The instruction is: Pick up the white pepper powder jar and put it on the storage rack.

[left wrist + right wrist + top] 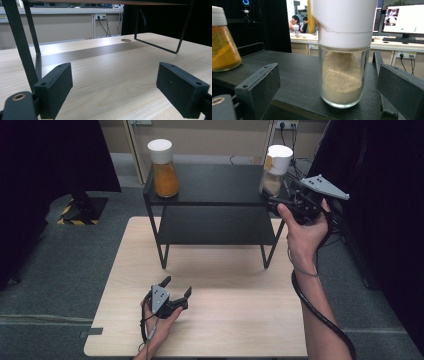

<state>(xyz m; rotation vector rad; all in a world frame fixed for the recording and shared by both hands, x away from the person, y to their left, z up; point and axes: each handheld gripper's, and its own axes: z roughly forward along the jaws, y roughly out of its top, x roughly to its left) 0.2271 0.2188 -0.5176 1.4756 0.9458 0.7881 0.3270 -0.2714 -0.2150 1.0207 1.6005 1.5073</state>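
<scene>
A glass jar of beige powder (275, 172) with a white cap stands upright at the right end of the black shelf's top (215, 182). My right gripper (274, 202) is open right beside it. In the right gripper view the beige jar (343, 75) stands between the two jaws with a gap on each side. A jar of orange powder (164, 170) with a white cap stands at the shelf's left end, and the orange jar (223, 47) shows at far left. My left gripper (176, 287) rests open and empty on the wooden table (225, 320).
The black two-level shelf stands on the table's far half on thin metal legs (160, 47), with an empty lower level (215, 225). Dark curtains hang at both sides. A cable hole (126, 40) sits in the tabletop beyond the shelf.
</scene>
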